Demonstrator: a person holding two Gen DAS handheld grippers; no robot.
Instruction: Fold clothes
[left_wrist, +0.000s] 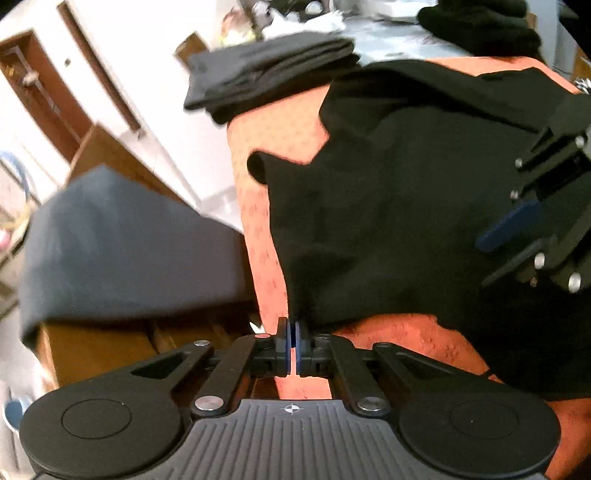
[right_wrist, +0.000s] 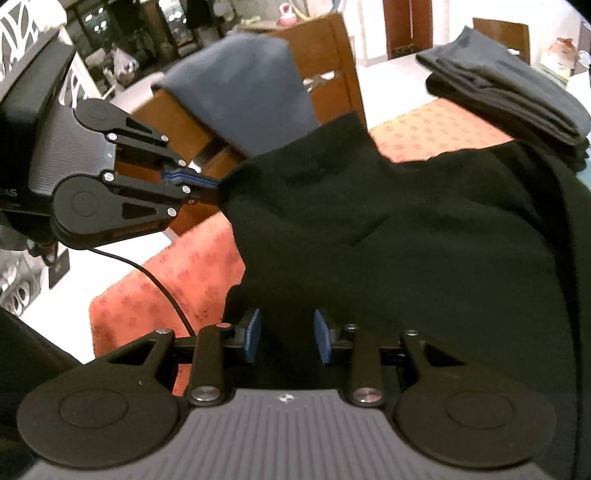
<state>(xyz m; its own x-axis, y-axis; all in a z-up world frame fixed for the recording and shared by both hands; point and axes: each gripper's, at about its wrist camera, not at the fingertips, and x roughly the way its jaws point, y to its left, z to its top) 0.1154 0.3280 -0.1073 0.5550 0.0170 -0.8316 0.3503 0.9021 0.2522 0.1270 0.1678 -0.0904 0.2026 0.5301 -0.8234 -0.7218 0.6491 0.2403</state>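
A black garment lies spread over the orange tablecloth. My left gripper is shut on the garment's near left edge, with the cloth pinched between its blue pads. In the right wrist view the same left gripper holds a corner of the black garment raised off the table edge. My right gripper stands open just over the garment's near part, with cloth below its blue pads and nothing clamped. From the left wrist view, the right gripper sits at the right edge above the garment.
A folded dark stack rests at the table's far side. Another black pile is at the back. A dark blue garment hangs over a wooden chair. A black cable crosses the tablecloth.
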